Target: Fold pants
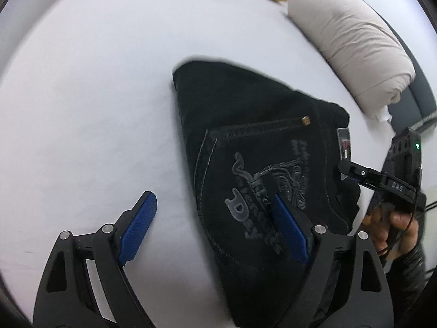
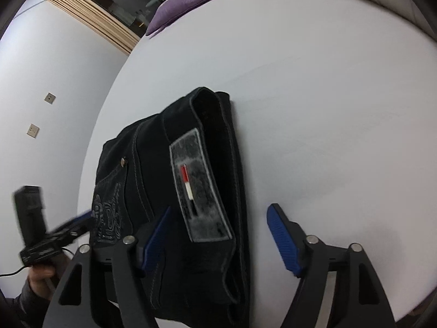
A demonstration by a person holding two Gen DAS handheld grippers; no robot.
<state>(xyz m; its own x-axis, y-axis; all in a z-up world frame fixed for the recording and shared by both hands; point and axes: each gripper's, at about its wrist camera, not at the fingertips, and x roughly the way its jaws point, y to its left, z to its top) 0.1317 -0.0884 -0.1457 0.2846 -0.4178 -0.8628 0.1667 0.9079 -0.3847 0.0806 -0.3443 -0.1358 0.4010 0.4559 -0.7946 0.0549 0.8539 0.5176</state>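
Pants [image 1: 262, 147], black denim, lie folded into a compact bundle on the white bed [image 1: 95, 95], back pocket and waistband patch [image 2: 198, 188] facing up. The left hand-held gripper [image 1: 215, 216] and the right hand-held gripper [image 2: 218, 232] both gape wide above the bundle, holding nothing. A rolled beige duvet [image 1: 352, 43] lies well apart, near the bed's edge.

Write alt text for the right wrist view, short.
Folded black pants lie on a white bed, the waistband's grey patch label facing up. The right hand-held gripper is open above their near end. The left hand-held gripper shows at the left edge; a purple cushion lies far behind.
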